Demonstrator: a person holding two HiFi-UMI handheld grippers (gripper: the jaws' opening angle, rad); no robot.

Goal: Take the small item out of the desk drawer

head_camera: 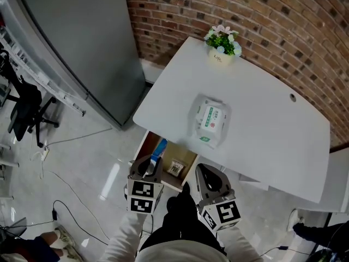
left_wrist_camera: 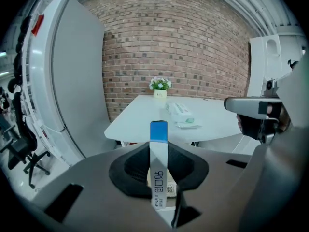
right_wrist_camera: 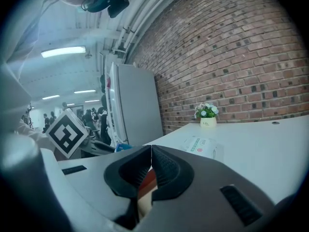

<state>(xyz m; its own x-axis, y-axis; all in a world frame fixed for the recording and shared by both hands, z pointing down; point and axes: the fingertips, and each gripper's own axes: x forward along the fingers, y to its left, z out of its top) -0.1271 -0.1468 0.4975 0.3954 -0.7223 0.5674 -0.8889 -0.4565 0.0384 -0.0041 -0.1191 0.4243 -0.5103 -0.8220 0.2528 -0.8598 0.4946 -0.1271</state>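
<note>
The lift-out step looks under way. The left tongs are closed partway onto a slim white packet with a blue end, gripping it by its flat sides so that it stands upright between the pads. In the head view the packet sits over the left part of the open drawer, at the near edge of the white counter, and appears raised clear of the drawer floor. The right tongs are pressed together and empty, just right of the drawer. Another small box lies in the drawer. The next move probably calls for carrying the packet up and away from the drawer — keeping it upright — then setting it on the counter.
</note>
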